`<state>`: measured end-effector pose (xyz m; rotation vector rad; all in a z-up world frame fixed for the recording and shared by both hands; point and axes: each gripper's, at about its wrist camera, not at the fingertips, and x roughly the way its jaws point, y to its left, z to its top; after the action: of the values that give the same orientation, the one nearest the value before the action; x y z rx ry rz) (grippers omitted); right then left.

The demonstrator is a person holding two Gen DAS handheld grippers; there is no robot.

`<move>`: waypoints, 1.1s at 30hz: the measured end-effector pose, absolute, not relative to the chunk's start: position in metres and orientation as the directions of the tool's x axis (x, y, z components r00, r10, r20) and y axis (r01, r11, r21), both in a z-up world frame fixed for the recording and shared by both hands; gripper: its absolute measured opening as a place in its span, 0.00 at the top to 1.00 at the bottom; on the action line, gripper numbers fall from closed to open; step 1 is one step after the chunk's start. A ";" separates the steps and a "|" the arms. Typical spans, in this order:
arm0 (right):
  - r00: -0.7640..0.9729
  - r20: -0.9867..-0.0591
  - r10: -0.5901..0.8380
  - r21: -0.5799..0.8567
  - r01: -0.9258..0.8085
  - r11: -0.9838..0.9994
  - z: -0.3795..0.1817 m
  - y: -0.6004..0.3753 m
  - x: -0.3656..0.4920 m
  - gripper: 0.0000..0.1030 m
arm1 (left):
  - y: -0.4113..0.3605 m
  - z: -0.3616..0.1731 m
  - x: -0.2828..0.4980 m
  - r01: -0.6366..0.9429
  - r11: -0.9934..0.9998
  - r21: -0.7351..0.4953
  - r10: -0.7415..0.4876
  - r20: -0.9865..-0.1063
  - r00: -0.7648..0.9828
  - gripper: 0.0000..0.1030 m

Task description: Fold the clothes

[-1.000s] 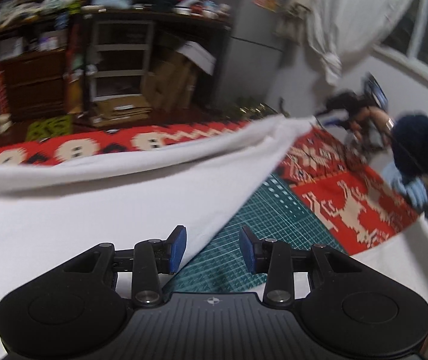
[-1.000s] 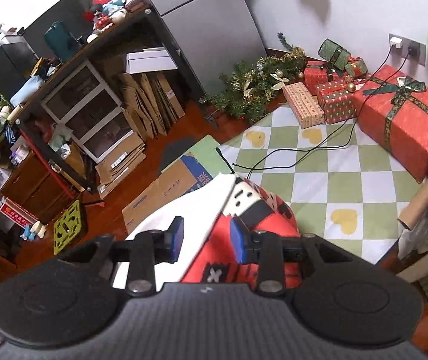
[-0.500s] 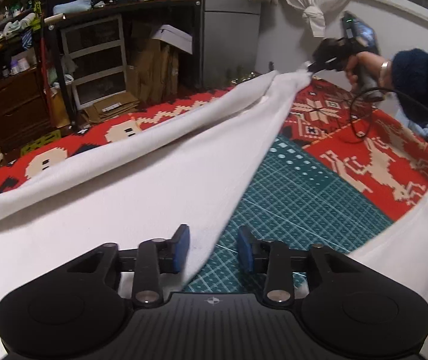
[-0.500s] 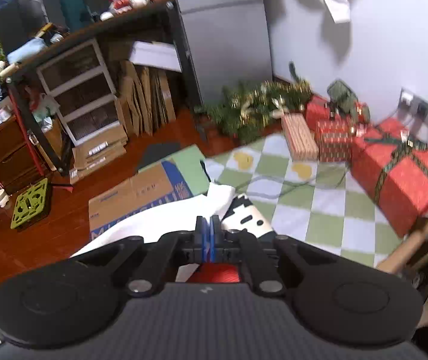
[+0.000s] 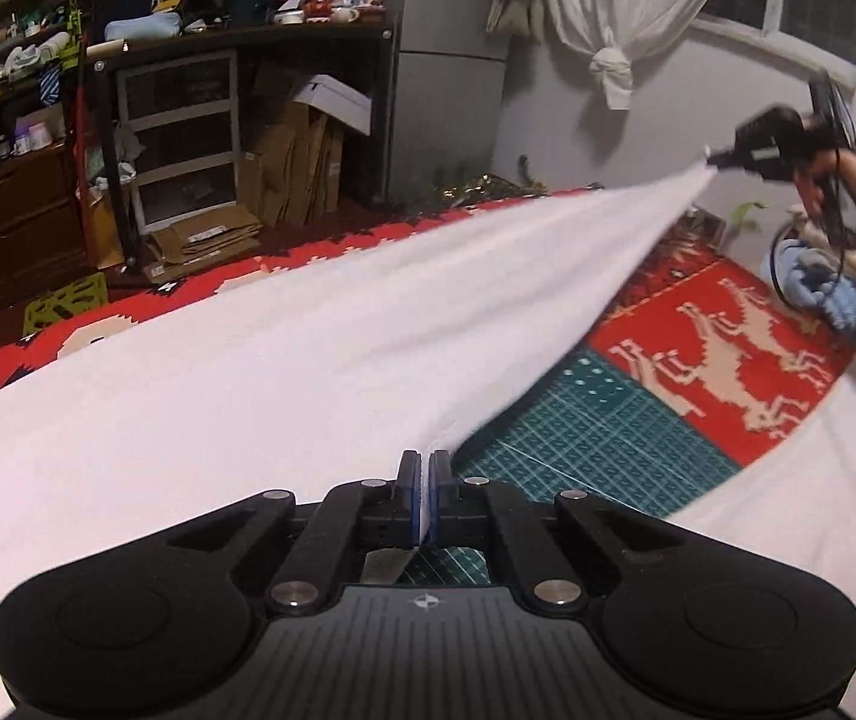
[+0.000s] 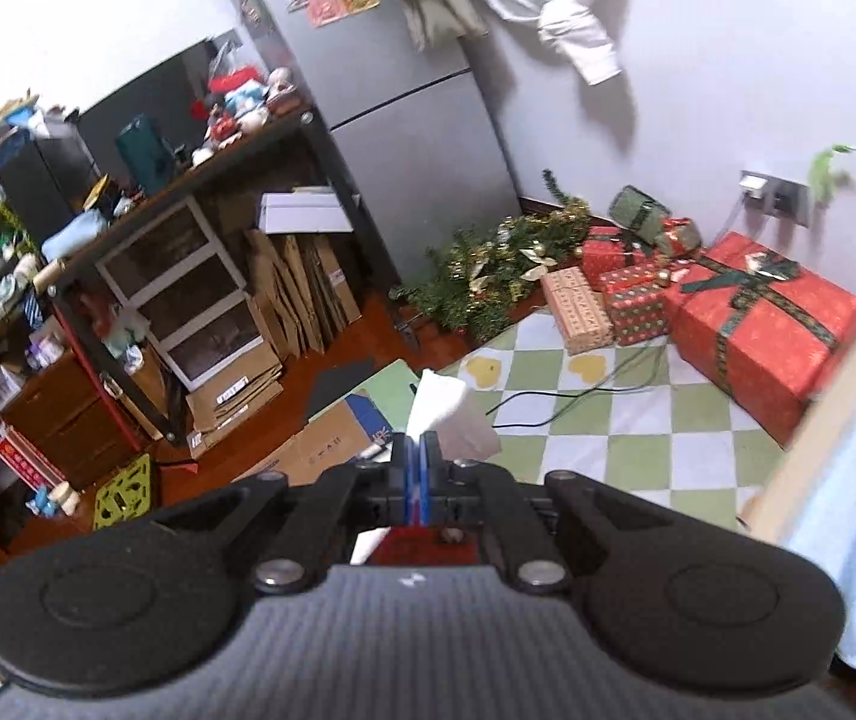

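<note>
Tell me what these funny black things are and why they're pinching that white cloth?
Those are two grabbing tools, one in each of a person's hands. Each has a camera looking out along its two fingers, so you get one picture per tool.

In the left tool's picture, the left gripper is shut on the edge of a white garment. The cloth stretches across to the right gripper, which pinches the far corner. Under it lie a red patterned blanket and a green cutting mat.

The right tool's picture shows its own fingers closed on that white corner, looking out over the room's floor.
</note>
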<state>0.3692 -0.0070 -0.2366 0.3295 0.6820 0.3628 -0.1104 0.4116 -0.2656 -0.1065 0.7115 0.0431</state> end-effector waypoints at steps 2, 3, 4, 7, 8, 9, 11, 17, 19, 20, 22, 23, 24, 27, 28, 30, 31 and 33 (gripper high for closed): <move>0.706 -0.570 0.420 0.411 -0.197 0.890 -0.244 -0.028 0.354 0.98 | 0.410 -0.269 -0.113 -0.068 0.993 -0.096 -0.014 -0.667 0.745 0.97; 0.697 -0.590 0.407 0.401 -0.185 0.897 -0.251 -0.038 0.347 0.98 | 0.410 -0.271 -0.114 -0.066 0.992 -0.103 -0.021 -0.676 0.736 0.97; 0.689 -0.607 0.396 0.402 -0.164 0.901 -0.259 -0.046 0.342 0.98 | 0.409 -0.275 -0.113 -0.067 0.991 -0.111 -0.028 -0.690 0.724 0.97; 0.664 -0.639 0.389 0.416 -0.127 0.900 -0.291 -0.065 0.336 0.97 | 0.410 -0.277 -0.116 -0.095 0.985 -0.146 -0.036 -0.705 0.708 0.97; 0.660 -0.645 0.385 0.418 -0.117 0.901 -0.302 -0.071 0.334 0.96 | 0.410 -0.273 -0.120 -0.103 0.981 -0.163 -0.040 -0.697 0.716 0.95; 0.659 -0.650 0.379 0.418 -0.107 0.902 -0.308 -0.076 0.331 0.93 | 0.411 -0.268 -0.124 -0.112 0.977 -0.180 -0.044 -0.689 0.723 0.95; 0.658 -0.660 0.363 0.414 -0.084 0.906 -0.317 -0.083 0.324 0.91 | 0.414 -0.259 -0.132 -0.130 0.968 -0.213 -0.051 -0.677 0.734 0.95; 0.678 -0.658 0.328 0.363 -0.095 0.927 -0.312 -0.097 0.314 0.88 | 0.434 -0.237 -0.154 -0.202 0.924 -0.326 -0.069 -0.658 0.750 0.94; 0.687 -0.641 0.342 0.344 -0.141 0.928 -0.301 -0.092 0.317 0.86 | 0.444 -0.232 -0.157 -0.228 0.914 -0.335 -0.058 -0.665 0.744 0.94; 0.686 -0.636 0.354 0.335 -0.168 0.927 -0.295 -0.087 0.318 0.83 | 0.450 -0.229 -0.158 -0.243 0.910 -0.336 -0.049 -0.669 0.742 0.94; 0.683 -0.627 0.374 0.306 -0.225 0.925 -0.283 -0.074 0.322 0.82 | 0.463 -0.223 -0.161 -0.278 0.904 -0.325 -0.017 -0.677 0.736 0.94; 0.679 -0.626 0.383 0.282 -0.260 0.923 -0.277 -0.063 0.322 0.82 | 0.471 -0.220 -0.164 -0.299 0.900 -0.318 0.003 -0.680 0.733 0.93; 0.673 -0.625 0.395 0.264 -0.294 0.919 -0.271 -0.050 0.323 0.81 | 0.479 -0.216 -0.167 -0.319 0.895 -0.313 0.021 -0.683 0.730 0.91; 0.645 -0.621 0.446 0.230 -0.394 0.890 -0.254 -0.007 0.321 0.79 | 0.504 -0.208 -0.180 -0.364 0.882 -0.299 0.065 -0.689 0.722 0.79; 0.632 -0.622 0.463 0.217 -0.429 0.877 -0.249 0.009 0.318 0.78 | 0.513 -0.205 -0.185 -0.381 0.881 -0.280 0.090 -0.693 0.716 0.74; 0.604 -0.626 0.494 0.186 -0.499 0.846 -0.242 0.045 0.308 0.74 | 0.533 -0.201 -0.198 -0.427 0.871 -0.242 0.147 -0.702 0.697 0.69; 0.587 -0.628 0.512 0.173 -0.536 0.827 -0.240 0.064 0.302 0.73 | 0.545 -0.200 -0.206 -0.454 0.860 -0.233 0.172 -0.705 0.688 0.69; 0.549 -0.643 0.534 0.151 -0.592 0.791 -0.239 0.100 0.286 0.72 | 0.570 -0.200 -0.223 -0.514 0.827 -0.227 0.223 -0.707 0.671 0.67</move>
<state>0.2859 0.1003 -0.2394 -0.0868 0.7312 0.6676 -0.2228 0.5704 -0.1999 -0.4336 0.7246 0.4302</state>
